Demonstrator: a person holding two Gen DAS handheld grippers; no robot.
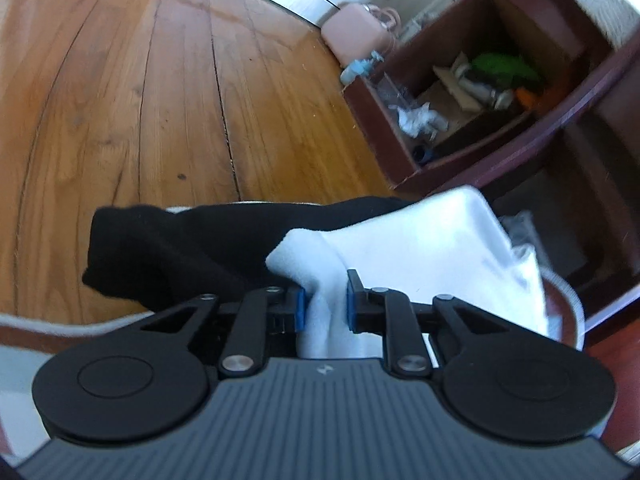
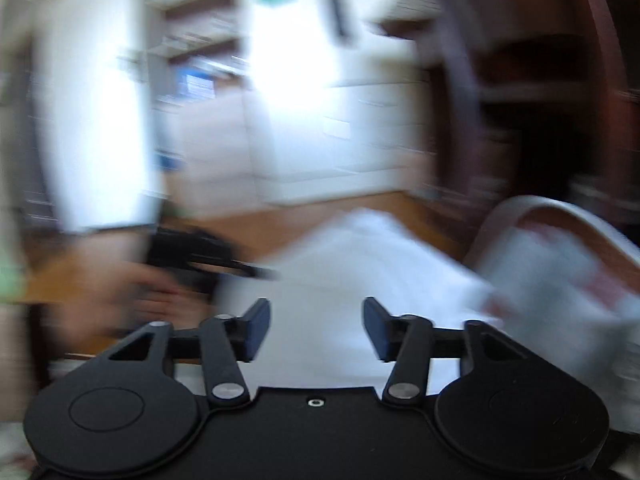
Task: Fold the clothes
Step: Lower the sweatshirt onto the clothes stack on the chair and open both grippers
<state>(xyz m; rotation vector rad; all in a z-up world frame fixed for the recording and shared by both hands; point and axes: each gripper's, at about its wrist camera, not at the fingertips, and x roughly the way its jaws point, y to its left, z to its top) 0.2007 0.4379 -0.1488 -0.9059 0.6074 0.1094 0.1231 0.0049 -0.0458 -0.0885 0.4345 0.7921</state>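
Note:
My left gripper (image 1: 325, 304) is shut on a fold of a white garment (image 1: 420, 252), pinched between its blue pads. A black garment (image 1: 168, 248) lies beside and partly under the white one, to the left. Both rest over a basket with a pale rim (image 1: 568, 300). In the blurred right wrist view my right gripper (image 2: 316, 328) is open and empty above the white garment (image 2: 352, 264). The other gripper and a hand (image 2: 120, 284) show blurred at the left there.
A wooden floor (image 1: 160, 100) stretches ahead. A dark red wooden shelf unit (image 1: 460, 120) with clutter stands at the right. A pink box (image 1: 356, 36) sits by the far wall. The basket rim (image 2: 560, 216) shows at the right in the right wrist view.

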